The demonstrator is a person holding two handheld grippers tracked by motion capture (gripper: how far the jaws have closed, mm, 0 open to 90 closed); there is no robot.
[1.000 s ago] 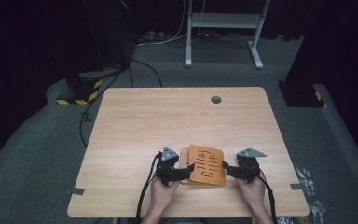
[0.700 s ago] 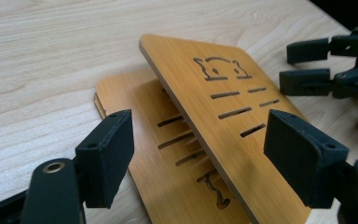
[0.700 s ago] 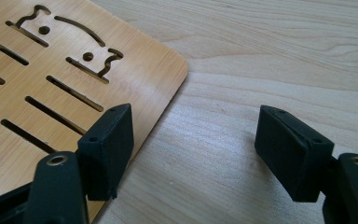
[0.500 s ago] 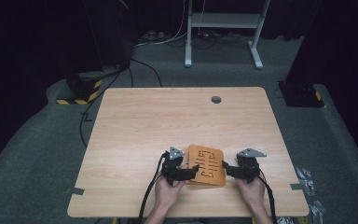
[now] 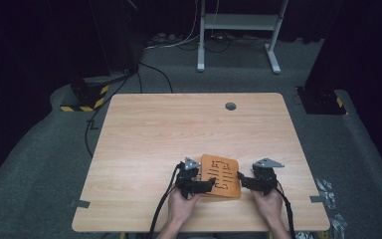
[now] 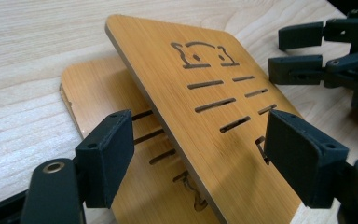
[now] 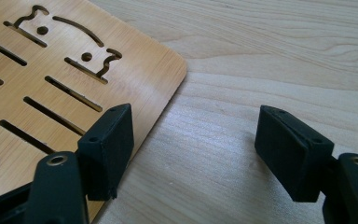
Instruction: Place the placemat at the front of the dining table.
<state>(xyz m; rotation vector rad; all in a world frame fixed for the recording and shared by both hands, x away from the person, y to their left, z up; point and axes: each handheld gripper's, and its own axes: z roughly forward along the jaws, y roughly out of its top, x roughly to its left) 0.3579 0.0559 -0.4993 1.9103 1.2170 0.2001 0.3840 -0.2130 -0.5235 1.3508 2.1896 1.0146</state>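
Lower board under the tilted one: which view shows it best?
The left gripper view. There the lower board lies flat on the table with the slotted upper board tilted up over it. The high view merges both into one orange slab. The right gripper view shows a slotted board face, no stacking visible.

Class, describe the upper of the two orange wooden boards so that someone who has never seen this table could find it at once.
Start at the pale wooden table and go to its near edge, between the two grippers. Two orange boards lie stacked there. The upper board is tilted, one edge raised off the lower board, and its cut-out face and slots are fully visible.
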